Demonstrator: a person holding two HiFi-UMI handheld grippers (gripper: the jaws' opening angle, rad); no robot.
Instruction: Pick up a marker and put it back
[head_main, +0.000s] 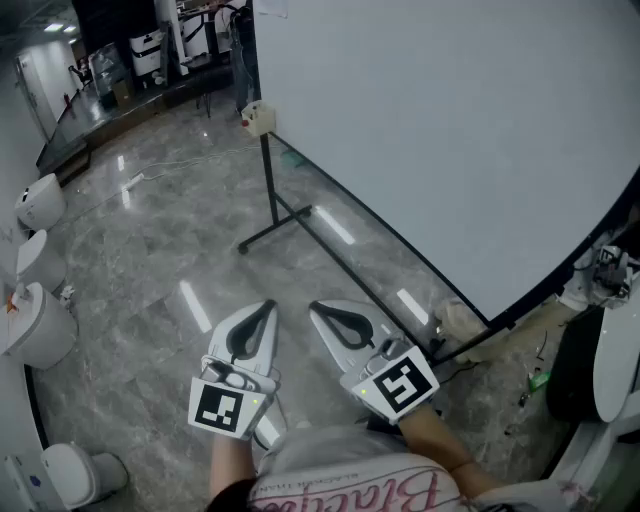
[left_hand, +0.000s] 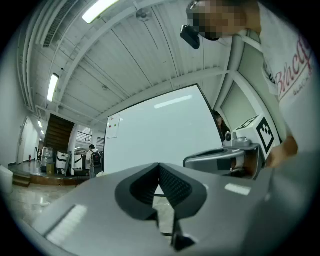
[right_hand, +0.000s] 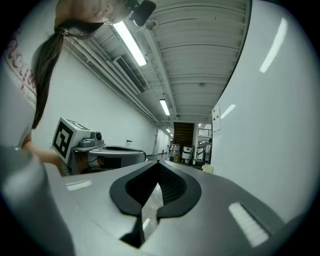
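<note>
- Marker: not visible in any view, so can't say where it sits; best guess is somewhere by the whiteboard (head_main: 450, 130), maybe at the small cream box (head_main: 258, 118) on its far corner, but that's too small to tell
- L gripper (head_main: 262, 315): jaws pressed together, tips touching, nothing btw them; held low in front of the person, pointing out over the floor (head_main: 150, 250)
- R gripper (head_main: 325, 315): jaws also closed tight, empty; just beside the L one, on the side nearer the whiteboard's lower edge
- Both are well apart from the small cream box & from the stand (head_main: 272, 205)
- Step (judgement): pick-up not begun; marker must be found first, then jaws opened before reaching in
- Handling, judged from what a marker usually is: light, stiff plastic barrel, smooth & round, so prob. slippery and apt to roll or twist btw the pads
- Where to grab: across the barrel near mid-length, not on the cap (could pull off) nor at the tip; pads square to the barrel
- Risk: an off-centre pinch lets it pivot or squirt out; when putting it back, lay it level so it doesn't roll away
</note>
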